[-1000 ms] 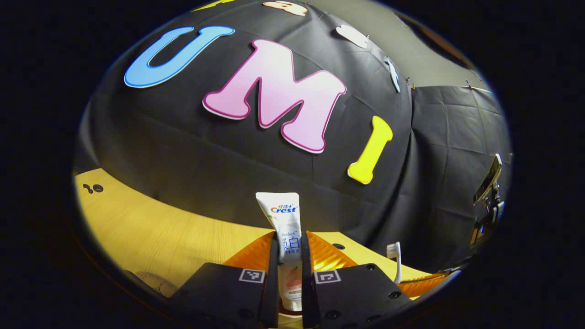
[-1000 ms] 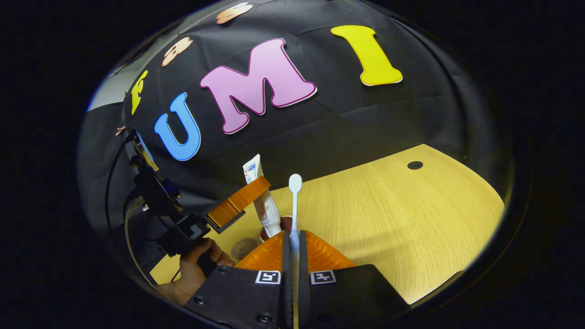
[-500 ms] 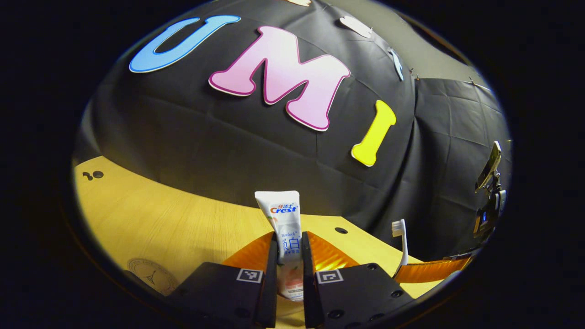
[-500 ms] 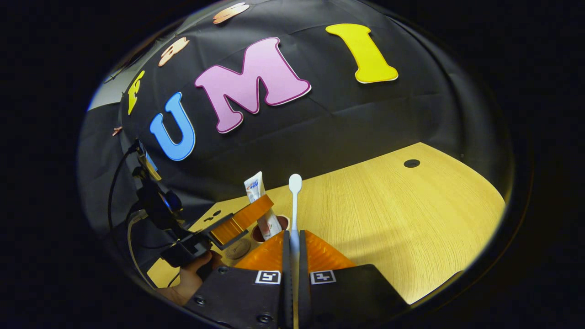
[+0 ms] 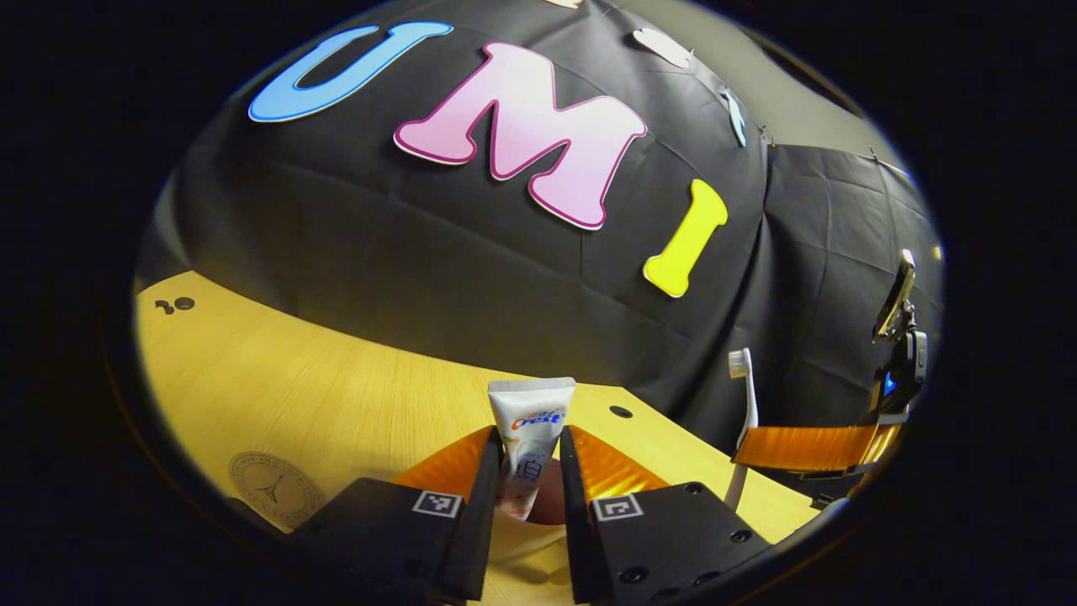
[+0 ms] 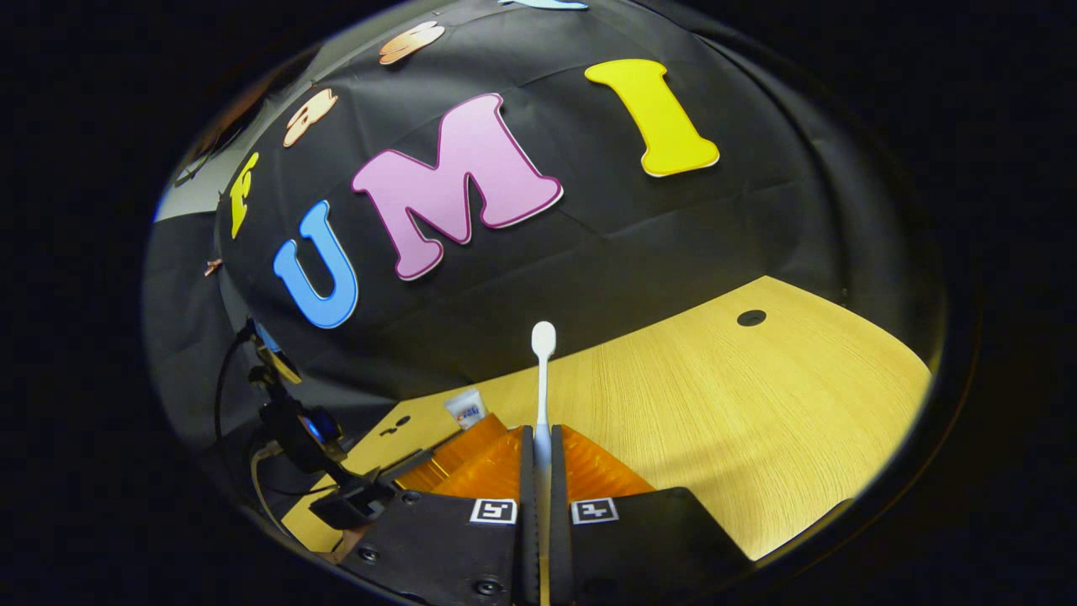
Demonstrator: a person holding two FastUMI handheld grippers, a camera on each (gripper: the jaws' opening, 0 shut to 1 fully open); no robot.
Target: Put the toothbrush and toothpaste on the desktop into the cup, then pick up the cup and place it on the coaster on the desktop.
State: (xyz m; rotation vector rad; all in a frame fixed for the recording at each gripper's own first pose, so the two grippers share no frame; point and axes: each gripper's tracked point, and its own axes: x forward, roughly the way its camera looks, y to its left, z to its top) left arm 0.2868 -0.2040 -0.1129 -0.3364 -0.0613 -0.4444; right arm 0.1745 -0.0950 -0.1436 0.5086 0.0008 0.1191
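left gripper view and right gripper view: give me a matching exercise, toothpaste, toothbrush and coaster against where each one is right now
Column one:
1. toothpaste
2. toothbrush
3. coaster

Column two:
A. lying flat on the desktop with nothing on it
B. standing between the parted fingers of the left tool
C. clamped upright in the right tool

Pairs: 1-B, 2-C, 3-A
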